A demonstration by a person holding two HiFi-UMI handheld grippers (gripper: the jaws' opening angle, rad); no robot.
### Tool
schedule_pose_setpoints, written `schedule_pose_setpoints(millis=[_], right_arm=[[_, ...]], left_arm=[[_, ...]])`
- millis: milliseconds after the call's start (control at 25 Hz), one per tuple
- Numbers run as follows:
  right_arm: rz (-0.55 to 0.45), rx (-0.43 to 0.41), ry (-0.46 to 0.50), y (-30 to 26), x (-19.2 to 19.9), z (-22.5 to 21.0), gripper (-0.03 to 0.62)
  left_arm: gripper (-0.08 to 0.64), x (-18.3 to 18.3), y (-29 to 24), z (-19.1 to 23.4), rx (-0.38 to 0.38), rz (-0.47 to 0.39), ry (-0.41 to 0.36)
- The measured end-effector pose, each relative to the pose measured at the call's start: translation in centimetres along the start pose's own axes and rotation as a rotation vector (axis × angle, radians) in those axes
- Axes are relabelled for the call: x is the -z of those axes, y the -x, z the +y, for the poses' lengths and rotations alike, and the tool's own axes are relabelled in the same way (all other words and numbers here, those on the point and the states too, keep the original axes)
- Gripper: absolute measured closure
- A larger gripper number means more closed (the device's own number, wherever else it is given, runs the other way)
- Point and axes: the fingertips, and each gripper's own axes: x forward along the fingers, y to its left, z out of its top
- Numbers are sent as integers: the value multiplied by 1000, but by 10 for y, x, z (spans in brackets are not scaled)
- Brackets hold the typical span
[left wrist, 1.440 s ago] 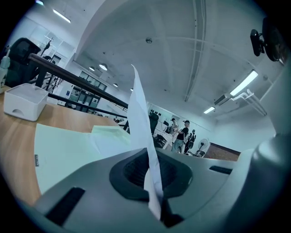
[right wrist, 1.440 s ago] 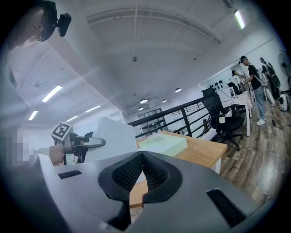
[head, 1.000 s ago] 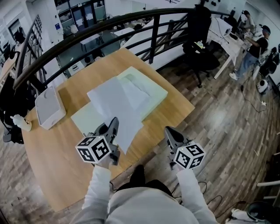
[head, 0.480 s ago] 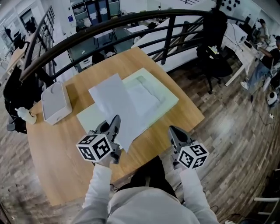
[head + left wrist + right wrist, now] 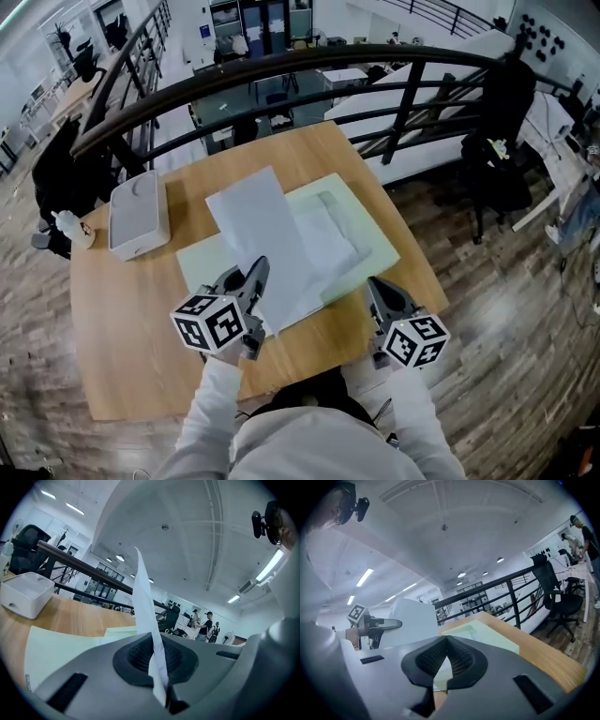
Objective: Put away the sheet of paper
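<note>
L gripper fingers pinch near edge of the sheet of paper. The sheet runs away from the fingertips, raised off the wood, its far part over the pale green tray ahead-R of them. R gripper fingers pressed together, nothing btwn, tips just short of tray's near rim and close to table near edge; its marker cube hangs out past that edge. Wide bare wood to L of L fingers. White box well ahead-L, apart from sheet. Railing beyond far table edge. L gripper view only: sheet edge-on, standing up btwn the pads, clamped at bottom; box far L. R gripper view only: pads meet at tips, tray ahead, L gripper off to L w/ sheet rising as a white plane. Both forearms out front in white sleeves, grippers roughly parallel, pointing away & slightly down.
</note>
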Motion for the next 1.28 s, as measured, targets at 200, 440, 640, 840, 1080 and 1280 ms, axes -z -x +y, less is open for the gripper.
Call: schedule_pose_setpoints(millis=[200,440,640,840,1080,1280], right_arm=[[17,-55,6,-22,-12,-14,565],[41,-123,25,-46,-20,-18,565],[54,-160,40,-59,-25,-19,565],[63,-175,45,-69,-28,-21,565],[69,-172,44,-70,-28,-33,565],[75,-161,41,-70,-26,-41,565]], left_arm=[[543,-13,-15,1,-29,-28,10],[543,-19,-28,1,-46,-39,5],[543,-21,-38,-4,-40,-37,3],[543,-19,-48,-6,-27,-18,-21],[543,-7,-65,-6,9,-7,-9],[543,11,-77,3,34,-1,37]])
